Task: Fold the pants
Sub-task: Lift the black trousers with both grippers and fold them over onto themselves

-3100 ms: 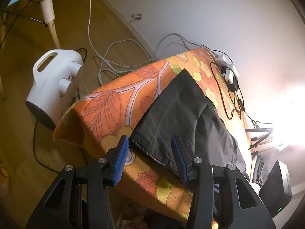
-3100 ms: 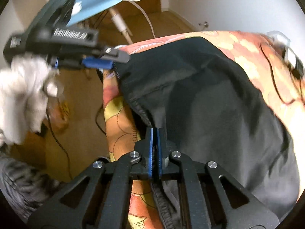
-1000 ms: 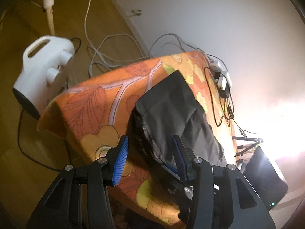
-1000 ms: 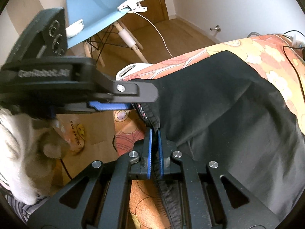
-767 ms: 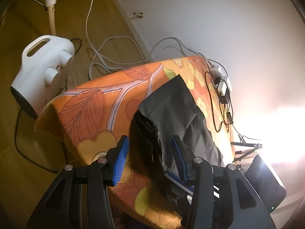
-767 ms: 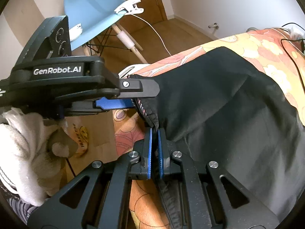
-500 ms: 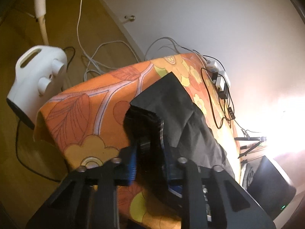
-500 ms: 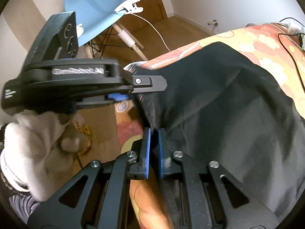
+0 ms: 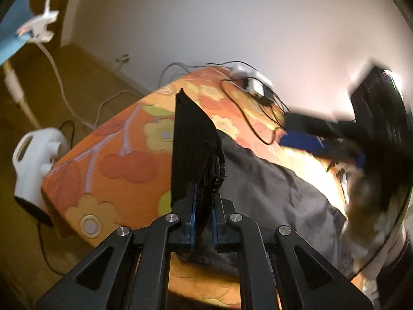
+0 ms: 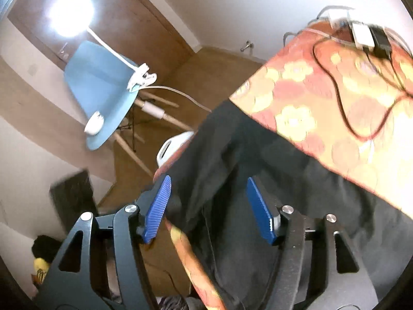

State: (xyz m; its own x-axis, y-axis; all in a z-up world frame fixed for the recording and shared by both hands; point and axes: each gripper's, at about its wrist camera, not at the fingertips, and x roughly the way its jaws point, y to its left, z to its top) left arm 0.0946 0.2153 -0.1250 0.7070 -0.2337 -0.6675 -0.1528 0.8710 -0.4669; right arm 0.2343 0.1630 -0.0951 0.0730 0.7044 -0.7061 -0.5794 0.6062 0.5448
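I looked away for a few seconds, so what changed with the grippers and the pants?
The left gripper closed its jaws on the pants edge and lifted it upright. The right gripper, clamped on that edge before, let go and now stands open. The pants otherwise stay spread on the floral cloth.

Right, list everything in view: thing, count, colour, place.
pants: one, black, on the cloth, one edge lifted
cloth: one, orange floral, over the table
chair: one, blue, on the floor
jug: one, white, beside the table
cables: several, black and white, far end of the cloth
lamp: one, white, clipped to the chair
left claw: shut on the pants
right claw: open above the pants
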